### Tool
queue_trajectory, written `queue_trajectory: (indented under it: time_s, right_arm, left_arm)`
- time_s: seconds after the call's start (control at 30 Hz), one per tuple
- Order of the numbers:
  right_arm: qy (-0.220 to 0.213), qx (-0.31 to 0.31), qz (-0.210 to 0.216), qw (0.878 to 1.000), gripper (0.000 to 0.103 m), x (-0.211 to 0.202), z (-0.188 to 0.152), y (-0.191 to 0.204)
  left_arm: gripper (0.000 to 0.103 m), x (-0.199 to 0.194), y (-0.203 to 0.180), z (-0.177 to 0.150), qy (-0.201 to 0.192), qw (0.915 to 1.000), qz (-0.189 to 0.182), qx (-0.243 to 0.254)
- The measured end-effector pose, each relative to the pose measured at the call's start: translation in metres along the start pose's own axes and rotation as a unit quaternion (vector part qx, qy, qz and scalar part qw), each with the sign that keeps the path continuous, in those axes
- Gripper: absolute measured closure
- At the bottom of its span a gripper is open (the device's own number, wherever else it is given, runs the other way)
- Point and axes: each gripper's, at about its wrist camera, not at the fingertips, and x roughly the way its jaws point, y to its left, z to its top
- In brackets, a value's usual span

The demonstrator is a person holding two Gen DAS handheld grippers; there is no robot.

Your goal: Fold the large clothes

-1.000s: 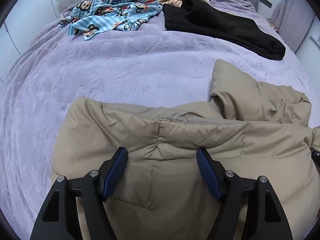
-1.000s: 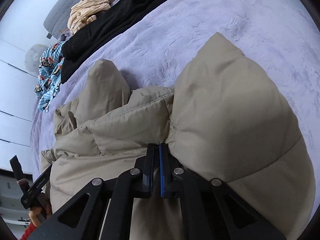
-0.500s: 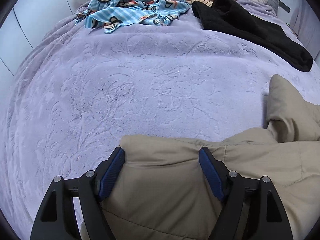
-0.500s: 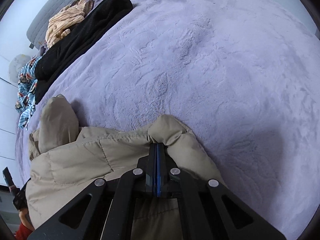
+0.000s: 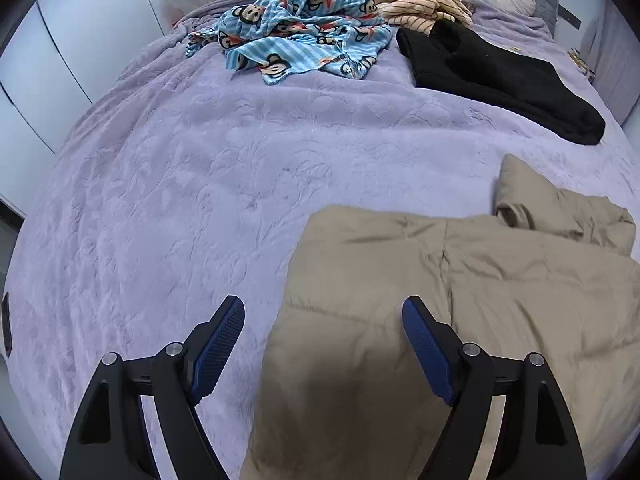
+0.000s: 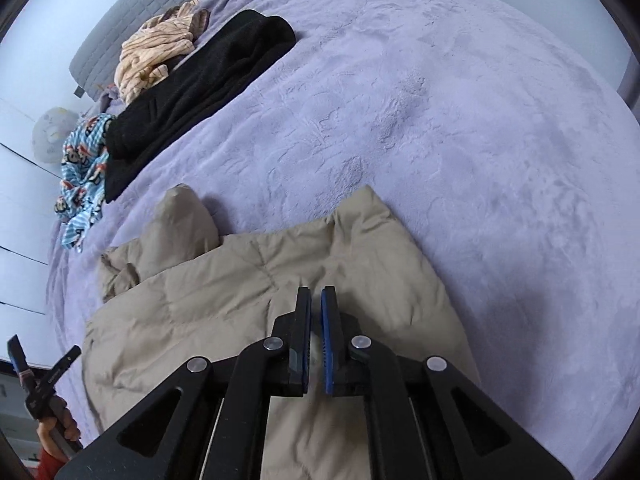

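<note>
I've let go: the beige padded jacket (image 5: 460, 304), pinched in my right gripper (image 6: 317, 332) a moment ago, now lies flat at the near edge of the lavender bed (image 5: 200, 200). Right jaws have just cracked apart, empty; left gripper (image 5: 323, 344) has just been opening wider, holding nothing.

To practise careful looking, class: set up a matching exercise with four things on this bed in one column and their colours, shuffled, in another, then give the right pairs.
Things:
1. padded jacket
2. fleece blanket
3. folded garment
4. monkey-print cloth

Colours:
A. black
B. light blue
C. beige
D. lilac

Pairs: 1-C, 2-D, 3-A, 4-B
</note>
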Motion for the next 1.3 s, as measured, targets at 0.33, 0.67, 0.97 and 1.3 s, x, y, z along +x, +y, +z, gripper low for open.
queue_trajectory:
  time_s: [0.33, 0.67, 0.97, 1.3]
  right_arm:
    - [0.013, 0.036, 0.033, 0.999, 0.058, -0.05, -0.086, -0.009]
    - [0.053, 0.086, 0.035, 0.994, 0.046, -0.07, -0.16, -0.031]
    - [0.07, 0.123, 0.058, 0.988, 0.025, -0.073, -0.189, -0.03]
    - [0.069, 0.127, 0.077, 0.986, 0.015, -0.066, -0.202, -0.027]
  left_arm:
    - [0.021, -0.031, -0.016, -0.076, 0.05, 0.9985, -0.017, 0.012]
    - [0.021, -0.056, -0.014, -0.123, 0.084, 0.9962, -0.021, 0.002]
    - [0.0, -0.075, -0.019, -0.136, 0.077, 0.9964, -0.031, 0.016]
    - [0.0, -0.063, -0.008, -0.15, 0.097, 0.9942, -0.046, -0.006]
